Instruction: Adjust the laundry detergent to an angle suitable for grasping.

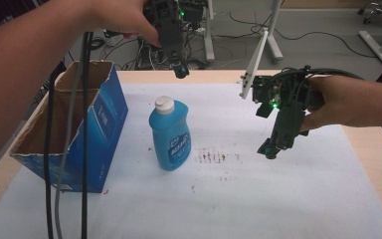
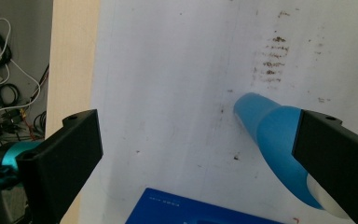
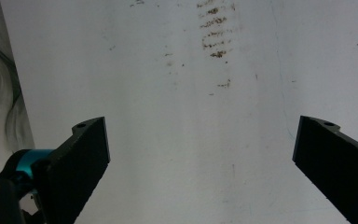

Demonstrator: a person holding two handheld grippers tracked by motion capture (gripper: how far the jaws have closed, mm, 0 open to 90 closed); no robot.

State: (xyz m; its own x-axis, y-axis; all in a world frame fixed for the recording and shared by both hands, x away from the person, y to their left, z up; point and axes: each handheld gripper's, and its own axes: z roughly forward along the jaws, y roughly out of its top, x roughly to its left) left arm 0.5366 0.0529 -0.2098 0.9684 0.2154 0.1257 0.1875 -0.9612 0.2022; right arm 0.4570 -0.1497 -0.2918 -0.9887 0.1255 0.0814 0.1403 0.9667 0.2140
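A blue bottle with a white cap stands upright on the white sheet, left of centre. My left gripper hangs high above and behind it, pointing down. In the left gripper view the left gripper is open with nothing between its jaws, and the bottle lies below, partly behind the right-hand jaw. My right gripper hovers over the sheet to the right of the bottle, tilted down. Wide open in its own view, the right gripper frames bare sheet.
An open blue cardboard box stands at the left, close beside the bottle. Cables hang in front of it. Brown stains mark the sheet's middle. Bare wooden table edge shows on the right; table legs stand behind.
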